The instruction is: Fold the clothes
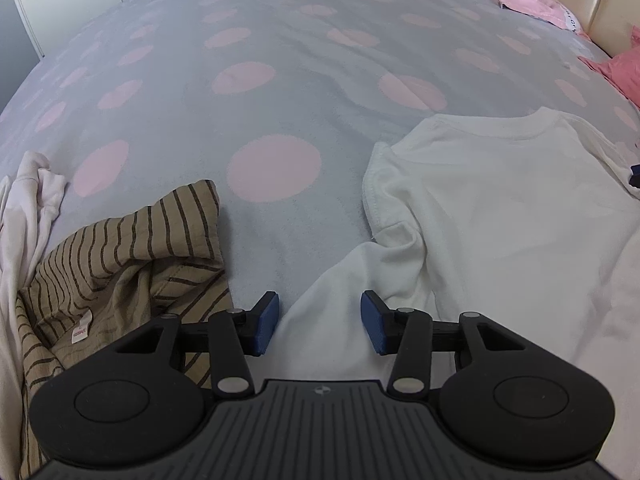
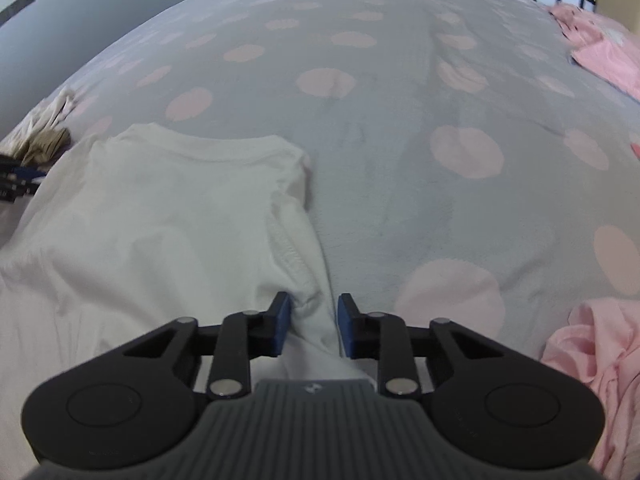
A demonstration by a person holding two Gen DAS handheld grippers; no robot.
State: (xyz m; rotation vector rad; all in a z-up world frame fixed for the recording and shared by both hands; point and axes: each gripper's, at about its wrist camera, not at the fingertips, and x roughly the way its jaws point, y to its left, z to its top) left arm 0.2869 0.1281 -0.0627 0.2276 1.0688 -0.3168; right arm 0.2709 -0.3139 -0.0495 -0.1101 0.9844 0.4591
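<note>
A white T-shirt (image 1: 500,208) lies flat on the bed, its neckline toward the far side. My left gripper (image 1: 319,322) is open and low over the shirt's left sleeve (image 1: 340,280), with white cloth under the gap between its blue pads. In the right wrist view the same shirt (image 2: 160,208) fills the left half. My right gripper (image 2: 313,326) is open with a narrower gap. The shirt's right sleeve (image 2: 308,280) runs between its fingers and bunches against the left pad (image 2: 282,320).
The bed cover (image 1: 280,80) is grey with pink dots. A tan striped garment (image 1: 120,264) and a pale garment (image 1: 24,216) lie left of the shirt. A crumpled pink garment (image 2: 600,360) lies to the right. More pink cloth (image 1: 536,0) sits at the far right by a headboard.
</note>
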